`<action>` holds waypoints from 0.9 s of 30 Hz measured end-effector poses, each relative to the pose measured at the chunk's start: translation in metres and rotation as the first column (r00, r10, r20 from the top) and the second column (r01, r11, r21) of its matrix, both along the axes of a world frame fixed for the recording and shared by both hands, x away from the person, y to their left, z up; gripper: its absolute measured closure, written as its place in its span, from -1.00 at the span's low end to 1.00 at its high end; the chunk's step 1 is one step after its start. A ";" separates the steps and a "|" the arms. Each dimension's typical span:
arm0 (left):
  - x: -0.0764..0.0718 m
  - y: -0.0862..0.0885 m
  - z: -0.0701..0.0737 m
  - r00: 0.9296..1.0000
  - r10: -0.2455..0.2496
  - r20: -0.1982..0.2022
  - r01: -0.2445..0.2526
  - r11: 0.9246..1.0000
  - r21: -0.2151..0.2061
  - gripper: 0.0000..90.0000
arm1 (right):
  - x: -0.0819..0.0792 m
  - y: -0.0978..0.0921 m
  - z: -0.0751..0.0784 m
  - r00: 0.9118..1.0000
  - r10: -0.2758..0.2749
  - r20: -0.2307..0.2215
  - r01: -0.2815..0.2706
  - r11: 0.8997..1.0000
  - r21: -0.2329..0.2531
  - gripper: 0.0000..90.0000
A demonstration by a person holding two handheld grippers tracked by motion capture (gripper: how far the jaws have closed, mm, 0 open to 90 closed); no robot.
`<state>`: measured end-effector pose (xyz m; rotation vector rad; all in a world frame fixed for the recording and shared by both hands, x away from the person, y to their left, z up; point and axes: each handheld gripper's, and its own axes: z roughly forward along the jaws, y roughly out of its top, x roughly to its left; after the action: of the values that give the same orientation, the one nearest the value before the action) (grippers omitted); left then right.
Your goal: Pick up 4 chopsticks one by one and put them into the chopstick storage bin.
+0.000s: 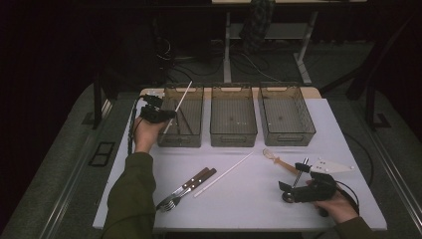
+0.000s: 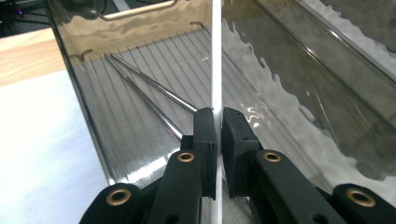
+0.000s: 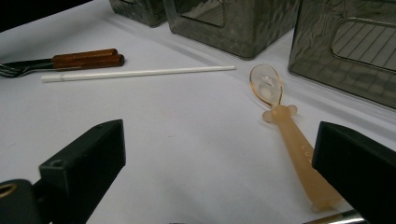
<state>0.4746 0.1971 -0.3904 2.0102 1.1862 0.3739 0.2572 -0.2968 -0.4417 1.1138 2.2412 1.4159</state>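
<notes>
My left gripper [image 1: 164,115] is shut on a thin white stick [image 1: 182,98], which slants up over the left bin [image 1: 181,138]. In the left gripper view the stick [image 2: 216,56] runs straight up between the closed jaws of that gripper [image 2: 218,122], above two metal rods [image 2: 148,90] lying on the bin floor. My right gripper [image 1: 293,177] stands open low over the table at the front right. A translucent orange spoon [image 3: 281,122] lies just ahead of its right jaw, and the gap of the right gripper [image 3: 219,140] holds nothing.
Three smoky plastic bins stand in a row at the back, the middle bin [image 1: 233,133] and right bin [image 1: 287,136] holding no utensils. A second white stick [image 1: 223,174] and two wooden-handled forks [image 1: 187,187] lie mid-table. A metal utensil [image 1: 297,180] lies by the right gripper.
</notes>
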 end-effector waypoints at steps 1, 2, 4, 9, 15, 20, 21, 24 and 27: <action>0.000 0.000 -0.001 1.000 0.000 0.000 0.000 1.000 -0.001 0.87 | 0.000 0.000 0.000 1.000 -0.001 -0.001 0.001 1.000 0.000 -0.94; 0.000 -0.001 -0.002 1.000 -0.003 0.000 0.003 1.000 -0.004 0.87 | 0.000 0.000 0.000 1.000 -0.001 -0.001 0.001 1.000 0.000 -0.94; -0.001 -0.003 -0.003 1.000 -0.009 0.000 0.009 1.000 0.004 0.87 | 0.000 0.000 0.000 1.000 0.000 -0.001 0.000 1.000 -0.001 -0.94; -0.001 -0.006 -0.003 1.000 -0.011 0.010 0.010 1.000 0.014 0.79 | 0.000 0.000 0.000 1.000 0.000 -0.001 0.000 1.000 -0.001 -0.94; -0.005 -0.011 0.006 0.998 -0.029 0.063 0.029 1.000 0.001 0.36 | 0.000 0.000 0.000 1.000 0.000 0.000 0.000 1.000 -0.001 -0.94; -0.015 -0.015 0.015 0.995 -0.053 0.081 0.056 0.998 -0.029 0.13 | 0.000 0.001 0.000 1.000 0.000 -0.001 0.000 1.000 -0.003 -0.94; -0.018 -0.016 0.017 0.994 -0.061 0.086 0.065 0.997 -0.043 0.11 | 0.000 0.001 0.000 1.000 0.001 0.000 -0.001 1.000 -0.004 -0.94; -0.027 -0.020 0.023 0.992 -0.081 0.095 0.086 0.995 -0.052 0.03 | 0.000 0.001 0.000 1.000 0.002 0.003 -0.002 1.000 -0.010 -0.94; -0.037 -0.024 0.028 0.990 -0.113 0.088 0.120 0.990 -0.075 -0.05 | 0.000 0.001 0.000 1.000 0.003 0.004 -0.003 1.000 -0.011 -0.94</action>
<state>0.4378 0.1729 -0.3628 1.9647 1.0113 0.3436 0.2575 -0.2955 -0.4422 1.1031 2.2464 1.4036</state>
